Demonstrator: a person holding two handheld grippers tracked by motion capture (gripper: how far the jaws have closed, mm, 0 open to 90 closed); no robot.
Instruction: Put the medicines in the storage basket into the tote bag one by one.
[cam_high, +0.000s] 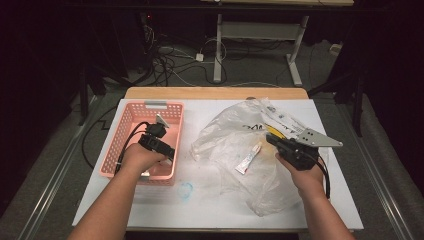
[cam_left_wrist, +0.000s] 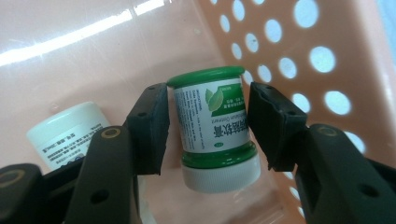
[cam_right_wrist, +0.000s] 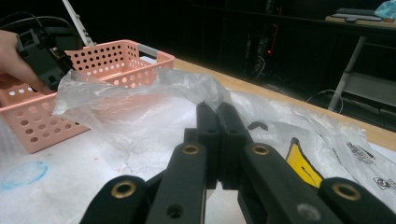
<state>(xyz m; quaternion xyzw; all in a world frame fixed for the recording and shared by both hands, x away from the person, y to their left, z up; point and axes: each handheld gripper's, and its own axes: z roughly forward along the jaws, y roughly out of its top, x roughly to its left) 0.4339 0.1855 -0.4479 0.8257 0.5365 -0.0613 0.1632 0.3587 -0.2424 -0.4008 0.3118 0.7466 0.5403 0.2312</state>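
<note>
in the high view the left claw (cam_high: 159, 131) sits in the left half of the frame, dipped into a pink basket (cam_high: 127, 119) that stands on the white worktop (cam_high: 210, 210). in the left gripper view a small green-and-white jar (cam_left_wrist: 215, 128) stands between its two black jaws at the centre of the frame, green lid toward the top, white cap toward the bottom. a thin gap shows on each side of the jar, so the pads (cam_left_wrist: 149, 126) are not pressing on it: the claw is released around it, jaws half apart. the jar is inside the basket, close to the perforated wall (cam_left_wrist: 299, 60) in the upper right of that frame. a white jar (cam_left_wrist: 70, 133) lies on the basket floor at the lower left, apart from the green one.

the right claw (cam_high: 274, 141) is in the right half of the high view, over a crumpled clear plastic bag (cam_high: 235, 145) spread across the centre and right of the worktop. in the right gripper view its jaws are clenched, the pads (cam_right_wrist: 208, 135) pressed together at the centre bottom; whether a fold of the bag (cam_right_wrist: 140, 112) is pinched between them cannot be told. a small white tube (cam_high: 248, 158) lies on the bag, just left of the right claw. a faint blue ring mark (cam_high: 185, 190) shows on the worktop below the basket.
</note>
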